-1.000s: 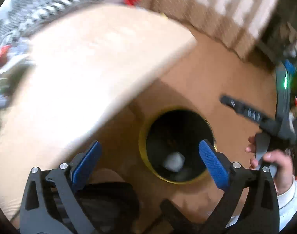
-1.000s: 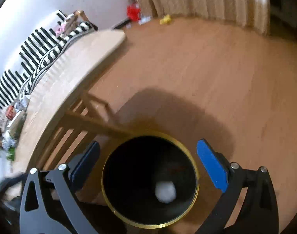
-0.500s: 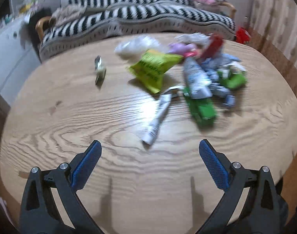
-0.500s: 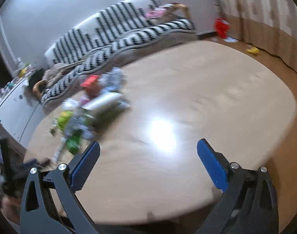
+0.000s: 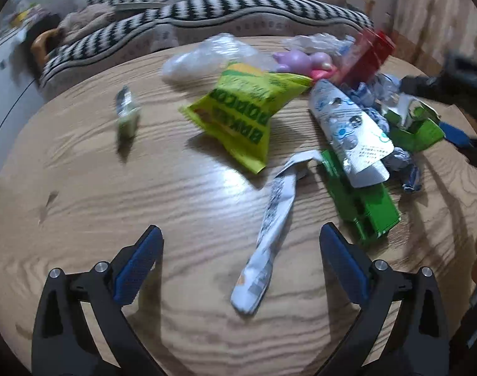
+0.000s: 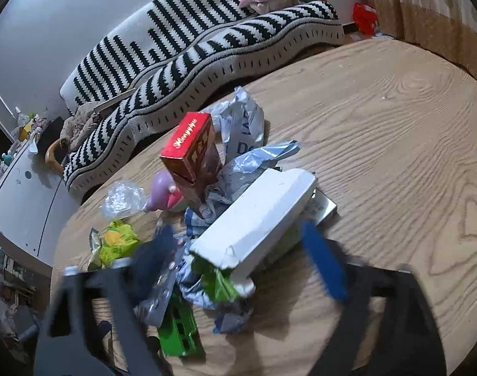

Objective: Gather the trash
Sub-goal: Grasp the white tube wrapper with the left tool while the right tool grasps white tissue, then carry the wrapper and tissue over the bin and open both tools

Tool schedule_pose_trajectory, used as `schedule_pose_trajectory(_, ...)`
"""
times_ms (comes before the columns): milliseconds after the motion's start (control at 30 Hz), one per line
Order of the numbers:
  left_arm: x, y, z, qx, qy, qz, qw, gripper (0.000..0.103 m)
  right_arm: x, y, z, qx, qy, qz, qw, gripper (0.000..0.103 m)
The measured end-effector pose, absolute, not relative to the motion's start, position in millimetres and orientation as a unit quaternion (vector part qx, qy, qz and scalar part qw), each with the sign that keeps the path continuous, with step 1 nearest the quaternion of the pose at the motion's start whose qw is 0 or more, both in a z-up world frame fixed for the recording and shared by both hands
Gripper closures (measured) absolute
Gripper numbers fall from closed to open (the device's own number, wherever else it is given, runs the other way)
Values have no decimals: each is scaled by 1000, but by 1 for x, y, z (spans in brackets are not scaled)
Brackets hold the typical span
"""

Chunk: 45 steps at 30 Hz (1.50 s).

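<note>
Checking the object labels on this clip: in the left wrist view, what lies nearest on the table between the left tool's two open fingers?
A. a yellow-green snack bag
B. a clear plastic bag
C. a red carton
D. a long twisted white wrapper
D: the long twisted white wrapper runs down toward the gap of the left tool, while the yellow-green snack bag, the red carton and the clear plastic bag lie farther back on the table.

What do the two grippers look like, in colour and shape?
Each gripper has two black plastic fingers with cut-out openings and silver screws. The left gripper carries ribbed blue pads on the inner faces. The right gripper has the same blue pads, blurred here.
</note>
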<state>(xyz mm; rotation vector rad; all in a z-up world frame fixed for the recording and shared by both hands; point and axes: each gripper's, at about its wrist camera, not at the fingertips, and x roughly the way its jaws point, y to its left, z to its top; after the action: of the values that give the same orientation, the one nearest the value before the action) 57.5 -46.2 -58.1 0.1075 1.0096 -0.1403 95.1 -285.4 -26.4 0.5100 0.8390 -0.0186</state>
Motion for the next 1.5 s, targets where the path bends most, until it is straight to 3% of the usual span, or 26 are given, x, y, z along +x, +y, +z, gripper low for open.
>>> schedule_pose_trajectory(33, 60, -47, -56, 54, 479, -72, 873, 22, 96, -286, -28, 255, 401, -2, 880, 45)
schedule_pose_trajectory(67, 61, -47, -51, 59, 465, -72, 880, 39, 95, -288, -29, 264, 398, 1, 879, 58)
schedule_pose_trajectory(100, 61, -46, -49, 60, 462, -68, 882, 81, 94, -289, -28, 266, 393, 2, 880, 64)
schedule_pose_trajectory(133, 62, -45, -48, 61, 463, -63, 882, 95, 90, -291, -28, 267, 386, 4, 883, 66)
schedule_pose_trajectory(500, 53, -49, -24, 18, 438, -75, 896, 97, 62, -295, -6, 256, 332, 10, 908, 77)
schedule_pose_trajectory(667, 49, -43, -17, -8, 429, -70, 901, 97, 48, -305, 9, 242, 291, -21, 925, 78)
schedule_pose_trajectory(1200, 40, -41, -7, -40, 422, -77, 902, 97, 33, -327, 9, 260, 279, -43, 924, 79)
schedule_pose_trajectory(1333, 23, -52, 9, -69, 406, -100, 906, 97, -3, -347, 23, 276, 246, -39, 928, 79)
schedule_pose_trajectory(1500, -22, -123, 39, -54, 391, -177, 902, 97, -89, -409, 36, 276, 217, -78, 933, 79)
